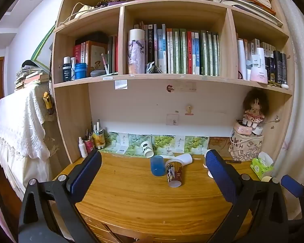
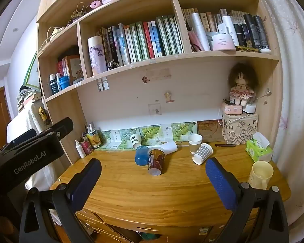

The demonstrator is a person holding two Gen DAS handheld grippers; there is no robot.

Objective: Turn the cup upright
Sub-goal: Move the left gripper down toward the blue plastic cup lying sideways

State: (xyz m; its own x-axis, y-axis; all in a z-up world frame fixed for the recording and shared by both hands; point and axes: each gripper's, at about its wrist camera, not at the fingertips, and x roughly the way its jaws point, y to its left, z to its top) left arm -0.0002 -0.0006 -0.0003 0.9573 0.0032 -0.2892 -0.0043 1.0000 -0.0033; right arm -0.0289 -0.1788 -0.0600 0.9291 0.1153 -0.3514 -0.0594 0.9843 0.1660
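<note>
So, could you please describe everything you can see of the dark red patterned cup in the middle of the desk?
The dark red patterned cup looks like a paper cup with a busy printed design in red, dark and pale tones. It lies on its side on the wooden desk, pale base toward the cameras and mouth toward the shelf. Its left flank appears to touch the blue cup, also on its side, and a tipped white cup lies just behind it. Neither tool touches it.
</note>
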